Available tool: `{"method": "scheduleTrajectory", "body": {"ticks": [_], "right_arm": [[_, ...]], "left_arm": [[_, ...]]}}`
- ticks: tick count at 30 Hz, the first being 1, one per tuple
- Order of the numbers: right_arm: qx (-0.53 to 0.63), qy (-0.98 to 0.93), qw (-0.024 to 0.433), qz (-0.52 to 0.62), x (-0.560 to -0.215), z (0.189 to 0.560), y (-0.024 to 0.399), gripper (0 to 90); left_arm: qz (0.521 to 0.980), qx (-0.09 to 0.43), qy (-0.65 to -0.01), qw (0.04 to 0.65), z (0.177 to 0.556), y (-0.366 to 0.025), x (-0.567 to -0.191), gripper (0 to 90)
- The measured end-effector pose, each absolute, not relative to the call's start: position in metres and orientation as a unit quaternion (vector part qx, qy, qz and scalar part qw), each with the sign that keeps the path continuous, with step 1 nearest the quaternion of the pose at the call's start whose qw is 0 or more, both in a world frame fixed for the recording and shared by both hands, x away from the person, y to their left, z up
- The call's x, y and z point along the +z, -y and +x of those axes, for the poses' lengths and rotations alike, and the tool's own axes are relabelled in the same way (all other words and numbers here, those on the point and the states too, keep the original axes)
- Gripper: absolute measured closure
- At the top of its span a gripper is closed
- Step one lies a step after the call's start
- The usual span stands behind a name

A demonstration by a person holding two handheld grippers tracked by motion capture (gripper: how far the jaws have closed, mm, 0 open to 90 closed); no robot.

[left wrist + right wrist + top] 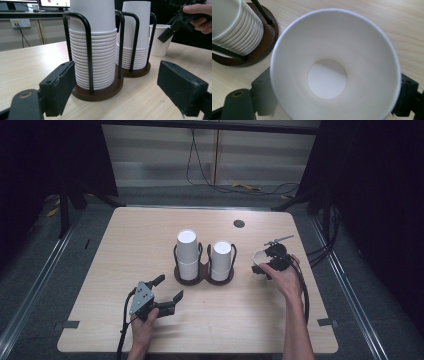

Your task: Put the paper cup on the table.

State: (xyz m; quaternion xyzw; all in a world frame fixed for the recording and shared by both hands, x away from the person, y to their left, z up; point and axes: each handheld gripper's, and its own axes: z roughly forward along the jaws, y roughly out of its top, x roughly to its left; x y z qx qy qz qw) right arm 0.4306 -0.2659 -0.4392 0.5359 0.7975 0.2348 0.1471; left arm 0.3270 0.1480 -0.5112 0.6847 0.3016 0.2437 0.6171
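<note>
Filling the right gripper view from rim to base, a single white paper cup [334, 67] is seen mouth-up between the black jaws of the right gripper [334, 100], which are closed against its sides. From the high view the same cup [258, 260] is located just right of the cup holder [202, 276], near the table's [100, 320] right edge; whether it rests on the wood or is lifted slightly cannot be told. Two stacks of upturned cups are kept in the holder: a taller left stack [187, 251] and a shorter right stack [221, 257]. The left gripper [169, 287] is held low in front of the holder, jaws spread wide and nothing gripped. The step in hand is judged to be the handling of one loose cup beside the holder. Next, the cup must probably be inverted and lowered squarely over a stack, between the black wire posts [88, 50], with grip pressure kept light so the thin wall is not crushed.
</note>
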Motion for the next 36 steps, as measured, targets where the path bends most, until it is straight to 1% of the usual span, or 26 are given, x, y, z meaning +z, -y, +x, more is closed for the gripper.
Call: {"method": "scheduleTrajectory", "body": {"ticks": [14,31,36], "right_arm": [[0.270,-0.775,0.160,0.549,-0.452,0.415,0.273,15.9],[0.324,-0.733,0.177,0.572,-0.458,0.382,0.282,15.2],[0.335,-0.716,0.193,0.581,-0.457,0.371,0.281,15.1]], "left_arm": [[0.684,0.245,-0.304,0.617,0.327,-0.148,-0.511,15.3],[0.680,0.252,-0.311,0.614,0.326,-0.148,-0.511,15.5],[0.679,0.253,-0.312,0.614,0.326,-0.148,-0.511,15.3]]}}
